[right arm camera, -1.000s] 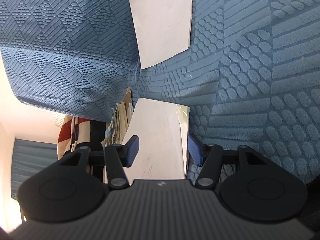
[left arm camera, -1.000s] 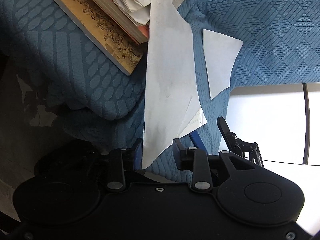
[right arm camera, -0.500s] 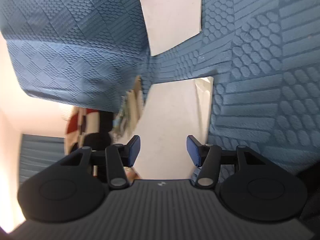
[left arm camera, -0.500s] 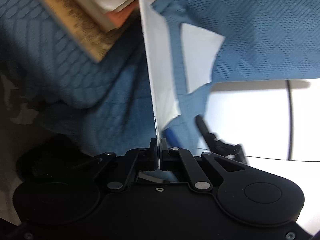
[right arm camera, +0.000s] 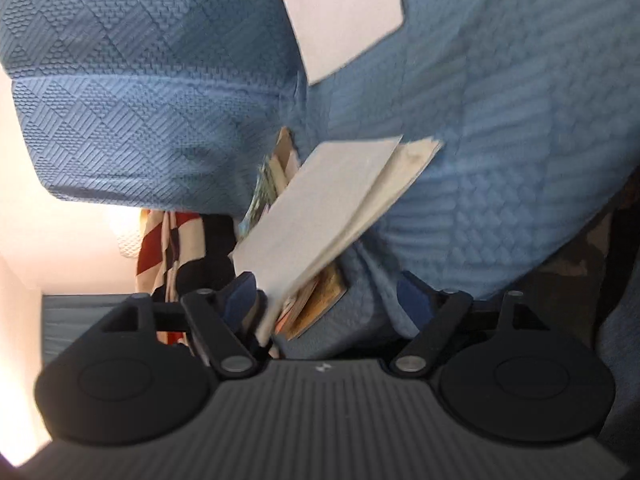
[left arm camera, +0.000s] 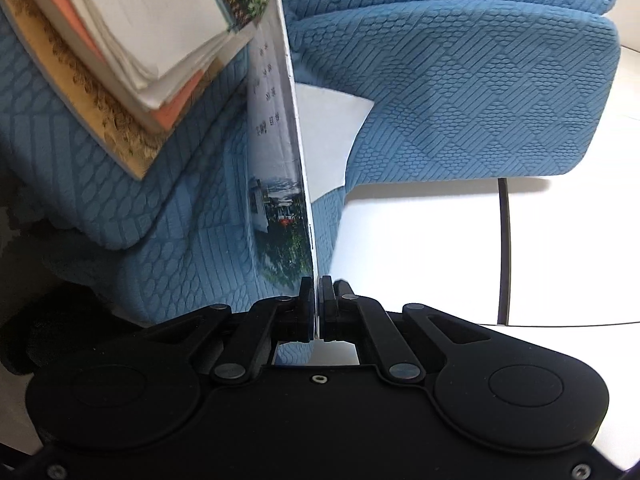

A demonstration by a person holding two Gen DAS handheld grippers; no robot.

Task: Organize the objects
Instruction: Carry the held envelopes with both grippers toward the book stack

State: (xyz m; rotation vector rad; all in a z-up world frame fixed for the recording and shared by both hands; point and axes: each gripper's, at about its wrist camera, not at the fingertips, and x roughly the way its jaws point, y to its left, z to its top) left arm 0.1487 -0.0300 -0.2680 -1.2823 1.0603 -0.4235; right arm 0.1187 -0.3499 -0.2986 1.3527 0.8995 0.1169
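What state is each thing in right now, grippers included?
Left gripper: shut on the booklet.
Booklet: held on edge, lifted off the sofa.
Right gripper: open, jaws just widened, gripping nothing.
Book stack: lying on the sofa, untouched.
Loose sheet: flat on the sofa, untouched.

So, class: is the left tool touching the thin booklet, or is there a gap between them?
Touching. The left wrist view shows the left tool shut on the booklet, both fingers pressed against its lower edge with no gap.
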